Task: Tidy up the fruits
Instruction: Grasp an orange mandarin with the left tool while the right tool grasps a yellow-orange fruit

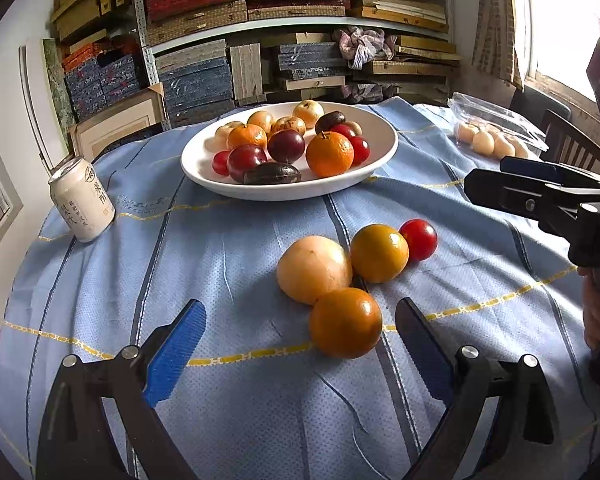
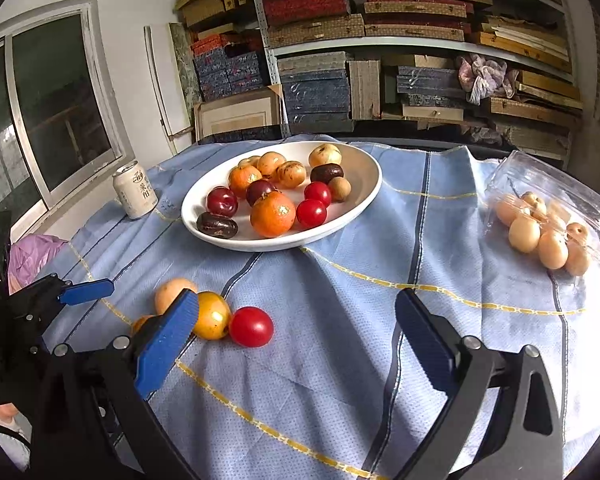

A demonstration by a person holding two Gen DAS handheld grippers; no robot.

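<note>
**Fruit sorting well along, four pieces still loose on the tabletop**

Fruit fills most of the white plate (image 1: pixel 384 148), which sits well beyond both sets of tongs: oranges, dark red plums, small red tomatoes, pale round fruits and two dark oblong ones. Judging from that, the larger share of the job looks done.

What is left lies just ahead of the left tongs (image 1: pixel 300 344), on the blue cloth (image 1: pixel 180 264). An orange fruit (image 1: pixel 345 323) is nearest, roughly level with the fingertips and a little toward the right-hand pad. Touching it on the far side are a pale peach-coloured fruit (image 1: pixel 314 269) and a yellow-orange fruit (image 1: pixel 379 253), with a red tomato (image 1: pixel 419 239) against the latter. The left tongs stand wide apart and hold nothing.

The right tongs (image 2: pixel 296 336) are also spread wide and empty, with only bare cloth between the pads. The same cluster lies at their left finger, partly hidden behind it; the tomato (image 2: pixel 251 327) is the piece closest to the gap.

Off to the right of the right tongs, an open clear plastic box (image 2: pixel 548 184) holds several pale fruits (image 2: pixel 524 234); whether these belong to the task cannot be told. A drink can (image 1: pixel 82 199) stands far left of the left tongs.
</note>
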